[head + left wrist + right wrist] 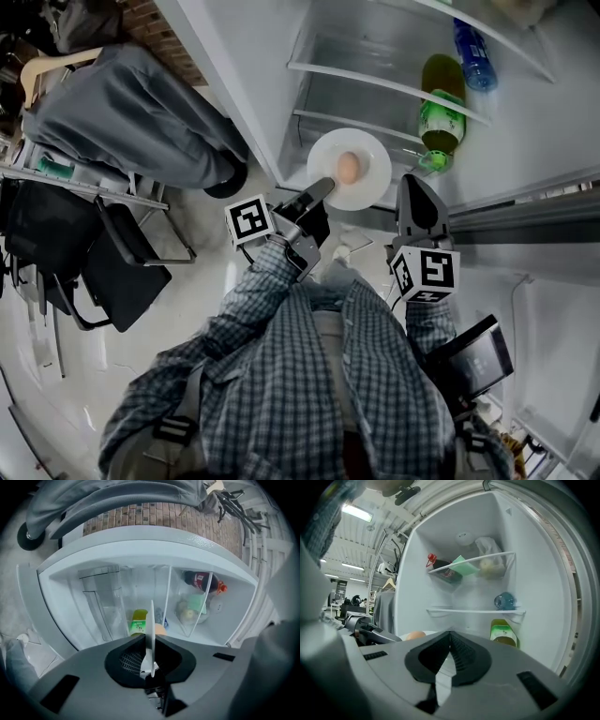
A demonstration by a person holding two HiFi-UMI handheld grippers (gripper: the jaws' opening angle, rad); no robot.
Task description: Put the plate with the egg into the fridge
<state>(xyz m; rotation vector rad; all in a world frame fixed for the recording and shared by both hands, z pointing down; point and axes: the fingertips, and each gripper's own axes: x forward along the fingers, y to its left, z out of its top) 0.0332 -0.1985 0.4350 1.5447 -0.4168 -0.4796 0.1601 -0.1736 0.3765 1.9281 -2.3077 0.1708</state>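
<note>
A white plate (pixel 367 184) carrying a brown egg (pixel 348 167) is held at the mouth of the open fridge (pixel 394 89), just in front of its lower shelves. My left gripper (pixel 322 187) is shut on the plate's near-left rim. In the left gripper view the plate (pixel 151 630) shows edge-on between the jaws, with the egg (pixel 161 630) just beyond. My right gripper (pixel 411 183) hangs to the right of the plate, shut and holding nothing. In the right gripper view the egg (pixel 414 635) lies to the left of the closed jaws.
In the fridge lie a green bottle (pixel 441 117), a blue bottle (pixel 473 42) and, on a higher shelf, a cola bottle (pixel 443 572) with bagged food (pixel 487 564). A grey cloth-covered chair (pixel 131 108) and a black chair (pixel 103 262) stand at the left.
</note>
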